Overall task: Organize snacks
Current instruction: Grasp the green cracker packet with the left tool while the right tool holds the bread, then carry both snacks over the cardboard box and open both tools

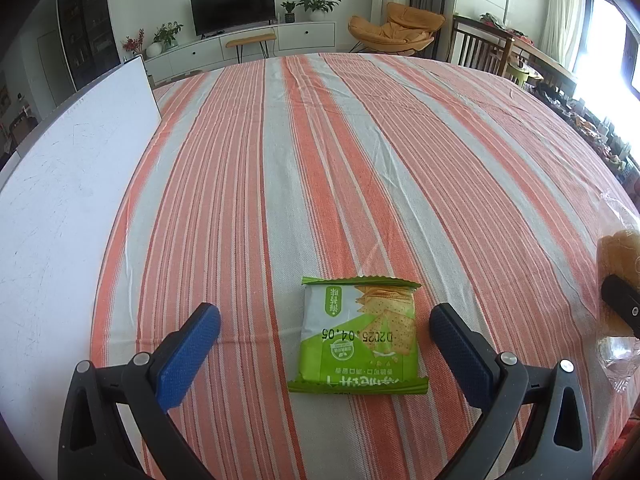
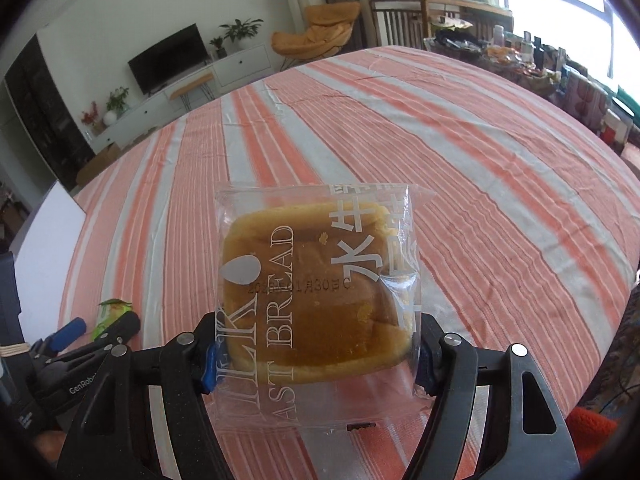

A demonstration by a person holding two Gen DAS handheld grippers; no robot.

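A green cracker packet (image 1: 360, 336) lies flat on the striped tablecloth (image 1: 320, 160), between the blue-padded fingers of my left gripper (image 1: 325, 322), which is open and not touching it. My right gripper (image 2: 316, 356) is shut on a clear-wrapped toast bread packet (image 2: 316, 292) and holds it above the cloth. The bread packet also shows at the right edge of the left wrist view (image 1: 618, 264). The green packet (image 2: 114, 312) and the left gripper (image 2: 72, 330) show at the lower left of the right wrist view.
A white board (image 1: 72, 184) lies along the table's left side. Beyond the far edge stand a TV unit (image 1: 240, 40), an orange chair (image 1: 394, 30) and a cluttered side table (image 2: 520, 60) at the right.
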